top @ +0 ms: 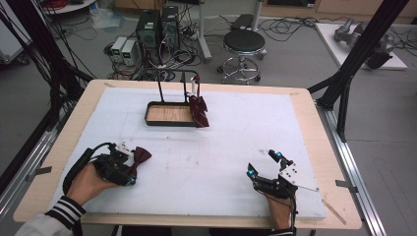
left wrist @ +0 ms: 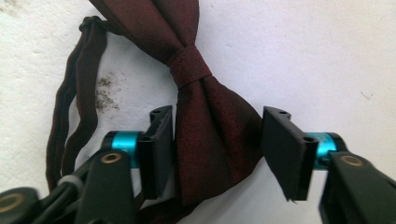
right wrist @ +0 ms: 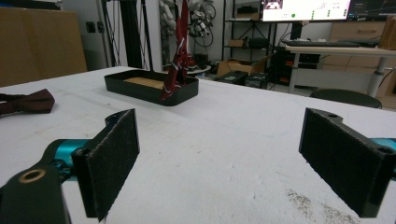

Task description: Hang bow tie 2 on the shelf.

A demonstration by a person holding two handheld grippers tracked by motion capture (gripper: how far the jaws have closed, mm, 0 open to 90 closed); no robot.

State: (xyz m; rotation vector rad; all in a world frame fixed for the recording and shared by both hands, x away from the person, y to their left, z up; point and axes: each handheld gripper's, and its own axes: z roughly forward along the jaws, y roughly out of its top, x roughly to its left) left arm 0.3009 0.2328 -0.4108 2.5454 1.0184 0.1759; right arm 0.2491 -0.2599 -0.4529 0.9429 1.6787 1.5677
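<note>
**Mia:** Between the two pads of the left hand-held gripper (left wrist: 217,149) lies a dark red bow tie (left wrist: 205,116). One wing of it sits right in the gap. Its knot and its other wing are just past the tips, and its strap (left wrist: 70,107) loops off to one side on the white surface (left wrist: 303,56).

**Ben:** Is it being pinched?

**Mia:** Not quite. One pad touches the cloth. The other pad stands a little apart from it. So the jaws are partly spread around the wing, and the tie rests flat on the surface. It is not lifted.

**Ben:** What is done, and what is left?

**Mia:** Far ahead of both hands there is a black tray (top: 169,114) with a thin stand. Another red tie (top: 199,109) hangs there already, at the tray's edge. So I think one tie is put away. This one has to be gripped, picked up and carried over there. That part has hardly begun.

**Ben:** How are the hands held?

**Mia:** From above, the left hand-held gripper (top: 132,165) lies low on the surface, tipped on its side, pointing at the bow tie (top: 141,156). A striped sleeve (top: 66,212) comes in behind it. The right hand-held gripper (top: 264,163) is well apart from the tie, on the other side. It rests near the person's edge and points toward the tray.

**Ben:** Does the right one hold anything?

**Mia:** No. Its pads (right wrist: 114,158) are spread wide with nothing between them, just the bare surface.
</note>
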